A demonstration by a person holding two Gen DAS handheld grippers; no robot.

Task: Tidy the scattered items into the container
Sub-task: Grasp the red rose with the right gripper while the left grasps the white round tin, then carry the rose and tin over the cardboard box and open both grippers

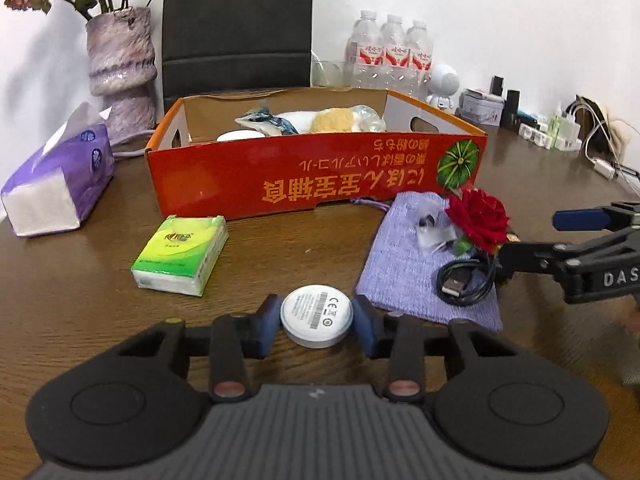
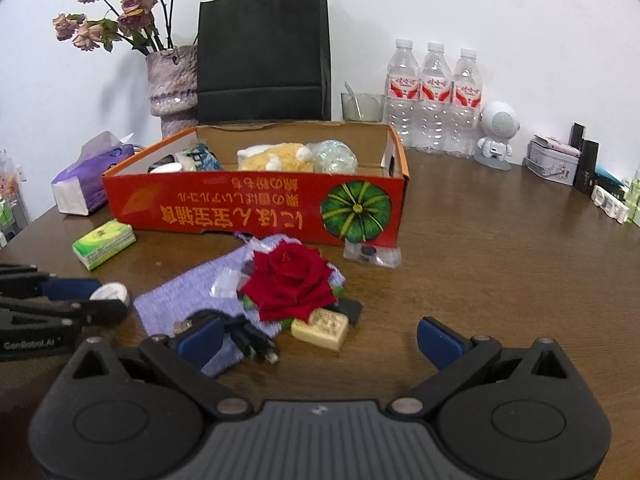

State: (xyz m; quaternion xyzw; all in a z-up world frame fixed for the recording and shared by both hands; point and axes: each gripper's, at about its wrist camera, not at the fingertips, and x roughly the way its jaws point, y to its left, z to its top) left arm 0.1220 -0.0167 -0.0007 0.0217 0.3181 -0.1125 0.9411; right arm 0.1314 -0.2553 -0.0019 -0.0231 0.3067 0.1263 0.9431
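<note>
My left gripper [image 1: 317, 320] is shut on a white round disc [image 1: 316, 314] just above the brown table; the disc also shows in the right wrist view [image 2: 110, 294]. The red cardboard box [image 1: 316, 176] stands behind it, holding several items. My right gripper [image 2: 320, 338] is open and empty, in front of a red rose [image 2: 294, 282], a beige soap bar [image 2: 320, 328], a black cable [image 2: 248, 338] and a purple pouch [image 2: 192, 300]. The right gripper also enters the left wrist view [image 1: 532, 240] beside the rose [image 1: 478, 218]. A green tissue pack [image 1: 180, 254] lies left of the pouch.
A purple tissue box [image 1: 60, 184] and a vase [image 1: 120, 68] stand at the left. A small clear bag [image 2: 372, 256] lies by the box front. Water bottles [image 2: 434, 96], a white robot figure [image 2: 496, 136] and small boxes [image 2: 554, 162] line the back right.
</note>
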